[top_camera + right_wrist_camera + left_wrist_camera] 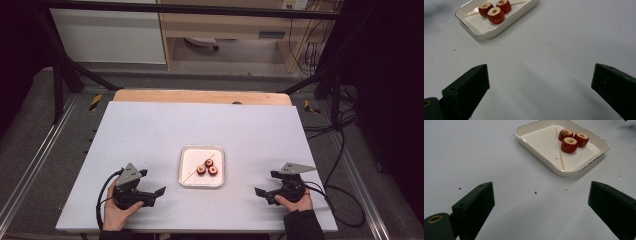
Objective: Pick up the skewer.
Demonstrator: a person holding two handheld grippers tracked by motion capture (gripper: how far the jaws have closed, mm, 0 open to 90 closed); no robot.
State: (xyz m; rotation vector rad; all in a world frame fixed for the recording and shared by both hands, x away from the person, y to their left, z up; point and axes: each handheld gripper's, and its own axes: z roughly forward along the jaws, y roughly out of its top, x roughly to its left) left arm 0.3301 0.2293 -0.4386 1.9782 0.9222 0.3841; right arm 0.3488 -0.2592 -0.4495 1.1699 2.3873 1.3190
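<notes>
Both claws — the left gripper (159, 190) and the right gripper (260, 192) — rest wide open and empty either side of the tray (186, 179), aimed inward at its three cored fruits (206, 168) and skewer (192, 172), ready to reach.

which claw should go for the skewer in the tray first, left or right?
Left, probably. The skewer lies on the left claw's side of the tray, with the three red fruits beyond it. From the right claw the fruits stand in front of the stick. Both claws are open and empty.
</notes>
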